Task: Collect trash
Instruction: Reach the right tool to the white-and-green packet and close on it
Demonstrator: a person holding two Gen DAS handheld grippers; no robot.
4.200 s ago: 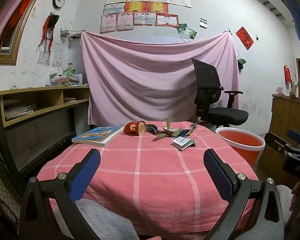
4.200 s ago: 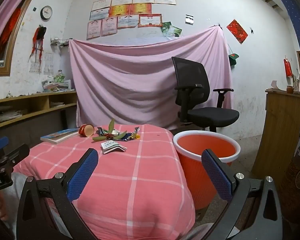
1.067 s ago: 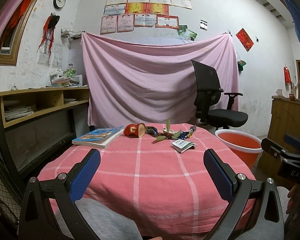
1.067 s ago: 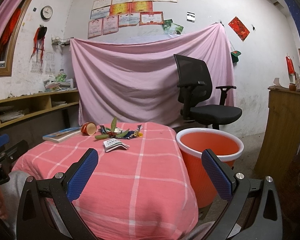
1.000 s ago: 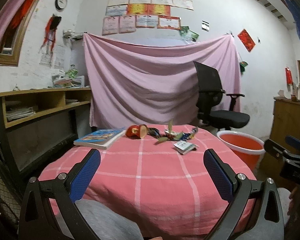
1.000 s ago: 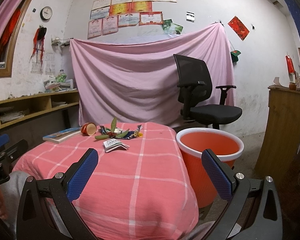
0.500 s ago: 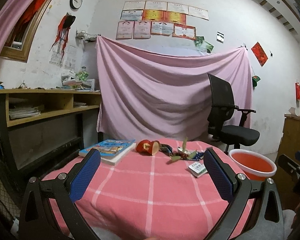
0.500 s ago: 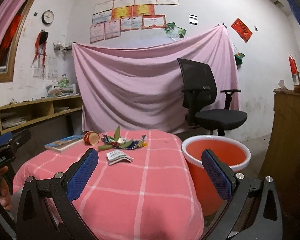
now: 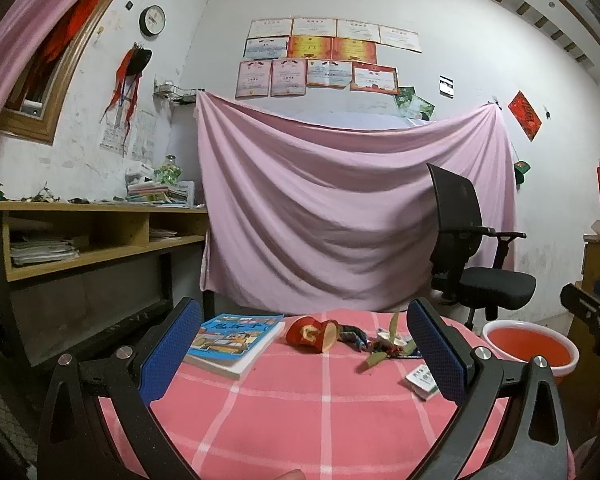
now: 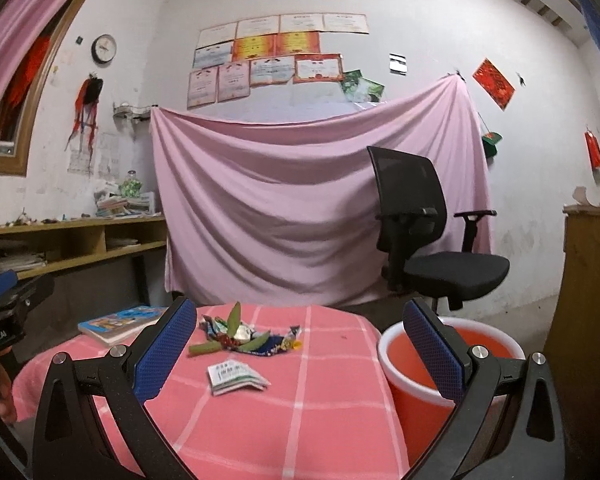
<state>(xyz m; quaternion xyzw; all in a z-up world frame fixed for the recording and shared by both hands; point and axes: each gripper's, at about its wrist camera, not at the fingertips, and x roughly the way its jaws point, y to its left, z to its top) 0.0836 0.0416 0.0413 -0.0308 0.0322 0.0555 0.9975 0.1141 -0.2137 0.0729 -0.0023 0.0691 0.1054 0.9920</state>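
Trash: one apple core (image 9: 313, 333), one paper packet (image 10: 235, 377), perhaps several wrappers (image 10: 252, 336).

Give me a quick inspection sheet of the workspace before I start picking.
Surface: table under a pink checked cloth.
Job's things: apple core, wrappers and leaves, folded paper packet; orange bucket beside the table, nothing seen inside.
Clutter: book on the table.
Grippers: left gripper and right gripper open, fingers holding nothing.
Cables: nothing seen.
Surroundings: office chair, pink sheet, shelf.
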